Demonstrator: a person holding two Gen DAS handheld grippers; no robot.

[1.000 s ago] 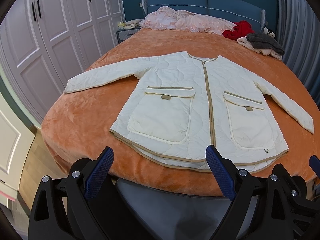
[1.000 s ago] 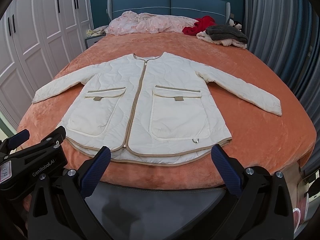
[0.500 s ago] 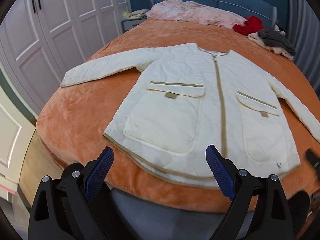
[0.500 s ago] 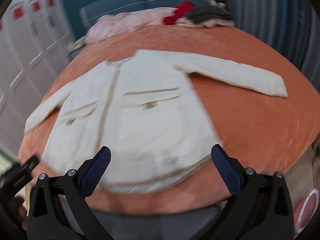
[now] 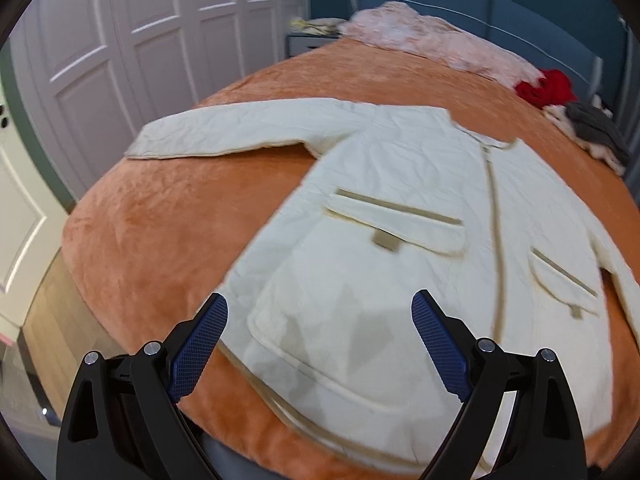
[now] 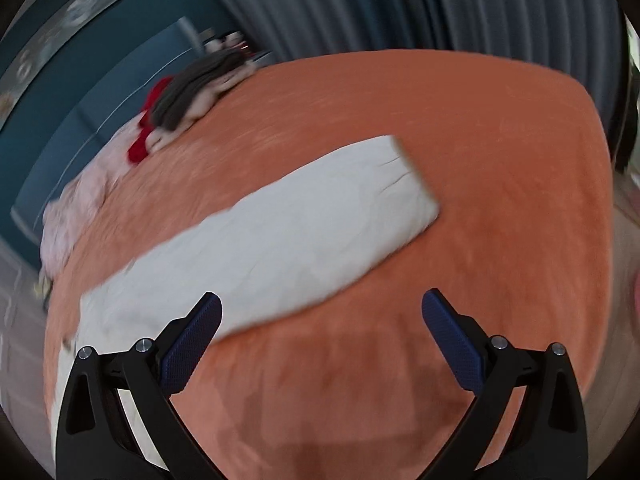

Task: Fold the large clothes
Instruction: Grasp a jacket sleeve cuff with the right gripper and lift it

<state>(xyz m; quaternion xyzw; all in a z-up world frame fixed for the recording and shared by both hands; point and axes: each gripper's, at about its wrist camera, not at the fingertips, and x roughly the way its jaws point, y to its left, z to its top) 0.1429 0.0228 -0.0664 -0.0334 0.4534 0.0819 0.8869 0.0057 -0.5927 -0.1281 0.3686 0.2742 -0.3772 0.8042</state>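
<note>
Lying flat, front up, on the orange bed (image 5: 160, 216): cream quilted jacket (image 5: 400, 216), sleeves spread. Left hand-held gripper (image 5: 320, 332) hangs over the hem by one pocket, jaws wide, empty. Right hand-held gripper (image 6: 322, 332) wide and empty, near the other sleeve (image 6: 304, 228). Clothes pile (image 5: 592, 132) by the headboard.

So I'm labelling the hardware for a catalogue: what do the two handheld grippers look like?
Both look alike. The left gripper and right gripper each have two black angular arms with triangular cut-outs and silver round bolts, tipped with flat dark-blue fingers bearing a fine grid texture. No cables, markings, hands or sleeves show.
</note>
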